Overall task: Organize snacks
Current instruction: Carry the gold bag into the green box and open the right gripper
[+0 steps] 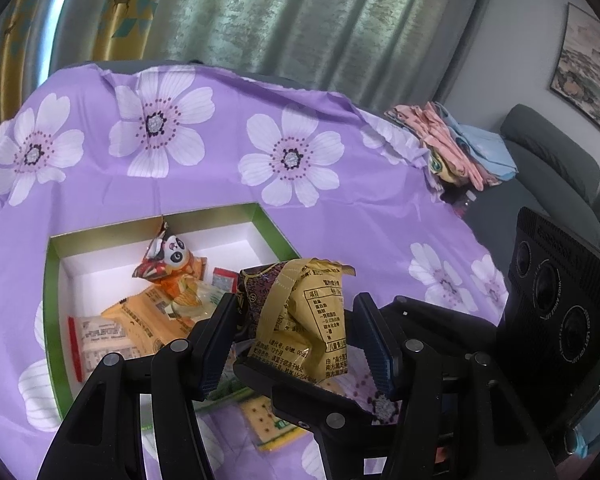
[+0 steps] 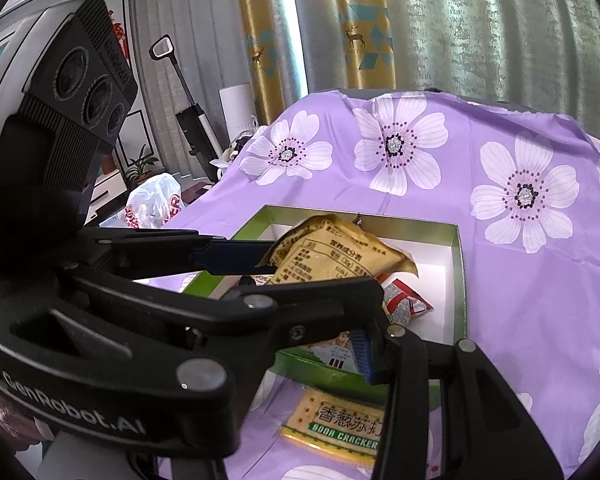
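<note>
The left tongs (image 1: 296, 332) were clamped across the yellow snack packet (image 2: 336, 256). In the right wrist view its 2 jaws pinched the packet's near edge, so its long axis ran out ahead of the tips toward the green-rimmed box (image 2: 460, 272). The packet hung in the air above the box's near left part, over the snacks already lying inside. The drop therefore seemed to call for only a short carry forward and down before letting go. The right tongs (image 2: 328, 346) crossed close beneath the left pair with their jaws partly apart, and I could not tell whether they pressed on anything. 1 soda cracker pack (image 2: 336, 428) lay flat on the purple flowered table (image 1: 220, 152), just outside the box's near wall, nearer the right hand.
</note>
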Available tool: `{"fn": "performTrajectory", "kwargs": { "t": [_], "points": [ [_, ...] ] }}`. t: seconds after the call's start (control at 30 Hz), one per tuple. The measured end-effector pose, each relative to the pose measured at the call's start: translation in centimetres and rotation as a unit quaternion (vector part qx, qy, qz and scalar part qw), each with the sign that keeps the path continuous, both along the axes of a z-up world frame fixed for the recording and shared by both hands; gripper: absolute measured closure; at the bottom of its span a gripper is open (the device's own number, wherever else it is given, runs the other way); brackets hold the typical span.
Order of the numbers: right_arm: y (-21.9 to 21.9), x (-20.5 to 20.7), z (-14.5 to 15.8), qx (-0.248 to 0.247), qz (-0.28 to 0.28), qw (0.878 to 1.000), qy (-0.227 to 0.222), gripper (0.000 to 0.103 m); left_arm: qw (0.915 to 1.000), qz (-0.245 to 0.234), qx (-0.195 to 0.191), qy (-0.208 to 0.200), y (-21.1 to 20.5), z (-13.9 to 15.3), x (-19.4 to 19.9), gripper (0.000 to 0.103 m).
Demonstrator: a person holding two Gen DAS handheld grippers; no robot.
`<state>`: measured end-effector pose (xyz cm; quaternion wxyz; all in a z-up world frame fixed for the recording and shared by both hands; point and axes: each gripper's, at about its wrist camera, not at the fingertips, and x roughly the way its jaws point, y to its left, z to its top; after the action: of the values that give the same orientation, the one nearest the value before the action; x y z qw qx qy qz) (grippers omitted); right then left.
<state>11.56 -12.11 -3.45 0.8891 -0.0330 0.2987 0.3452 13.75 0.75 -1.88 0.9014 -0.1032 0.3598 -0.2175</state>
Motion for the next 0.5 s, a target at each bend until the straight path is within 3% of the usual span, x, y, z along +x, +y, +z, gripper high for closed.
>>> {"fn": "performTrajectory", "kwargs": {
  "t": [0.5],
  "points": [
    [1.3, 5.3, -3.0, -0.007, 0.014, 0.998, 0.061, 0.058, 0.9976, 0.022, -0.024, 0.061, 1.9, -3.7, 4.5, 0.044]
  ]
}}
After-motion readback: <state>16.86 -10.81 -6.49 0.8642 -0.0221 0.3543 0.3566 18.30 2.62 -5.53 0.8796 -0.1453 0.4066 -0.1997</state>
